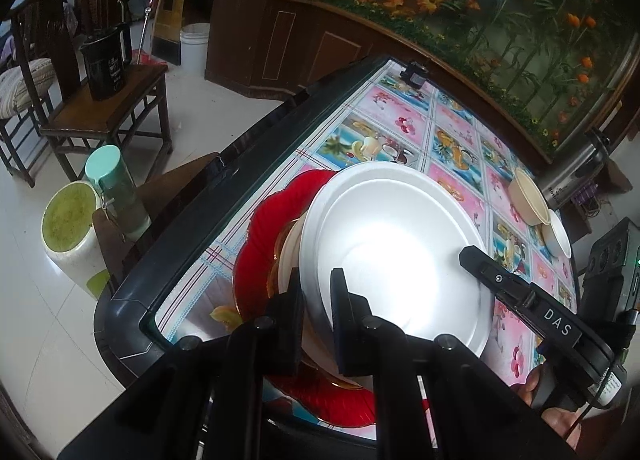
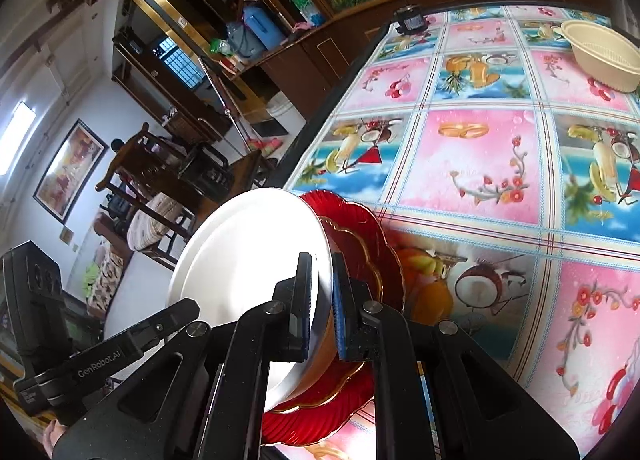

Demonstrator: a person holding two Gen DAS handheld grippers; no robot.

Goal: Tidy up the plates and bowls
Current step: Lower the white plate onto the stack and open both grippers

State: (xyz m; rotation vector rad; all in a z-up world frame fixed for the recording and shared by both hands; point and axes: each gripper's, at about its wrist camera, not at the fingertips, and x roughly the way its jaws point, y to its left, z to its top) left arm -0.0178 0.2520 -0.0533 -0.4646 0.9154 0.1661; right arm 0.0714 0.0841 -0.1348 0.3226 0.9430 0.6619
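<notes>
A white plate [image 1: 400, 248] is held tilted over a red scalloped plate [image 1: 260, 244] at the table's near left corner. My left gripper [image 1: 318, 304] is shut on the white plate's near rim. My right gripper [image 2: 320, 300] is shut on the opposite rim of the white plate [image 2: 248, 260], above the red plate [image 2: 360, 228]; it also shows in the left wrist view [image 1: 520, 296]. An amber plate [image 1: 276, 260] lies between white and red. A beige bowl [image 1: 528, 196] and a white bowl [image 1: 558, 236] sit at the far right; the beige bowl [image 2: 604, 56] also shows in the right wrist view.
The table has a flowery cloth [image 2: 480, 164] and a dark raised edge [image 1: 200, 220]. A small black object [image 1: 414, 74] stands at the far corner. Left of the table are a wooden chair [image 1: 108, 112], a green-lidded bottle [image 1: 116, 192] and a white bin [image 1: 72, 236].
</notes>
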